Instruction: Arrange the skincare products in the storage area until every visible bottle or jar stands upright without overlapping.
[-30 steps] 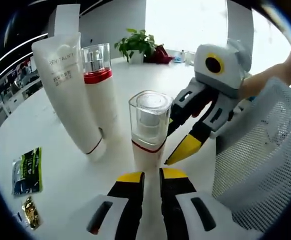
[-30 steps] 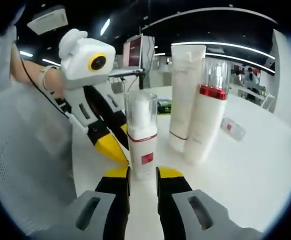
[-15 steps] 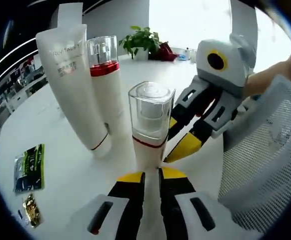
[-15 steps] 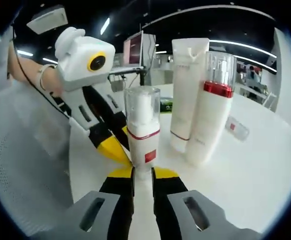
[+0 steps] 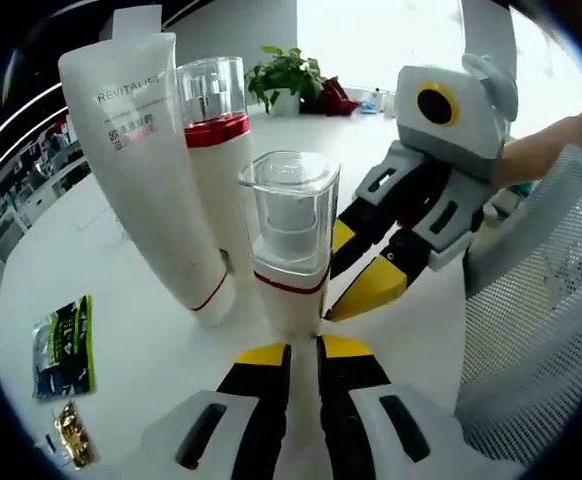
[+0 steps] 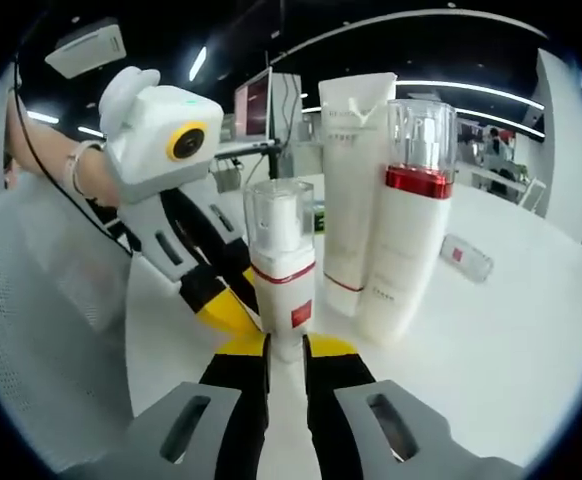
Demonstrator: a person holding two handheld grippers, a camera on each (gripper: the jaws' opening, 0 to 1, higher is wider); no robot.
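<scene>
A short white pump bottle [image 5: 291, 260] [image 6: 283, 270] with a clear cap and a red band stands upright on the white table [image 5: 131, 350]. My right gripper [image 6: 287, 347] is shut on its base, and reaches in from the right in the left gripper view [image 5: 359, 268]. My left gripper [image 5: 304, 352] is shut just in front of the bottle, with nothing between its tips. Its yellow tips [image 6: 221, 305] sit at the bottle's left side. Close behind stand a tall red-banded pump bottle [image 5: 221, 180] [image 6: 406, 240] and a white tube [image 5: 146, 170] [image 6: 349, 170], both upright.
A white mesh basket [image 5: 541, 330] [image 6: 41, 330] stands right beside the short bottle. A green sachet [image 5: 63, 345] and a gold one [image 5: 71, 435] lie on the table. A small sample tube [image 6: 468, 257] lies flat beyond the tall bottle. A potted plant [image 5: 289, 80] stands at the far edge.
My right jaws have closed onto the short bottle's base. The short bottle now stands nearer the tall bottle and the tube. Both cameras have drawn in closer.
</scene>
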